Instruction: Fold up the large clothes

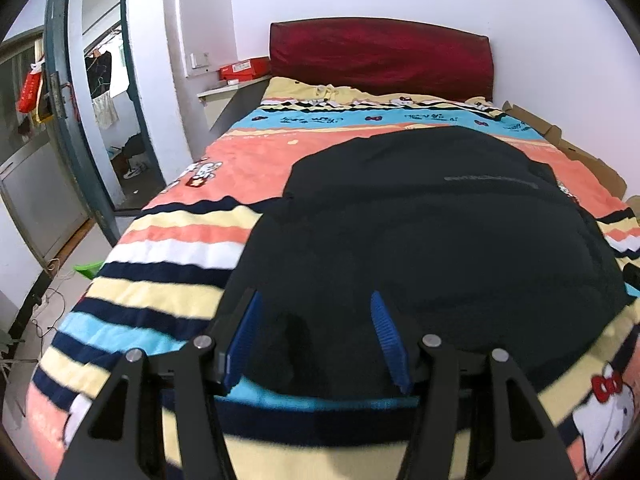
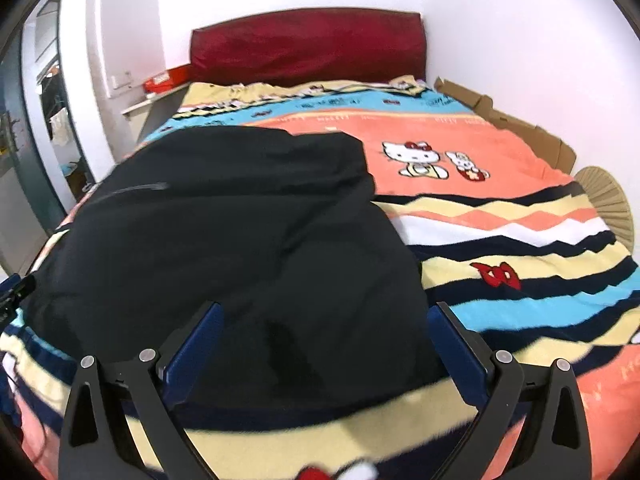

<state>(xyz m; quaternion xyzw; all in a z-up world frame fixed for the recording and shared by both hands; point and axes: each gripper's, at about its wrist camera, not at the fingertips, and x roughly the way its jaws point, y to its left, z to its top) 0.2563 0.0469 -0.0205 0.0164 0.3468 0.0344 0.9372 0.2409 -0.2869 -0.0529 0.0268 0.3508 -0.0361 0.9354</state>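
Lying spread across the striped blanket on the bed, the black garment covers the middle of it, with its far edge toward the red headboard and its near edge just short of the foot end. A thin grey line of print crosses the cloth on the part nearer the headboard. The garment is flat but softly rumpled, with shallow folds running through it.

The left gripper hangs over the near left part of the garment, its blue fingers spread apart with only black cloth showing beyond the gap and nothing pinched between them. The right gripper hangs over the near right corner of the garment, its jaws set wide, one blue pad over the cloth and the other at the garment's right edge; it holds nothing either. Whether the fingertips touch the cloth cannot be told.

To the left of the headboard a red box sits on a small shelf. On the right side of the bed, between the blanket and the wall, lie pieces of brown cardboard. A cartoon cat picture shows on the orange band of the blanket, to the right of the garment.
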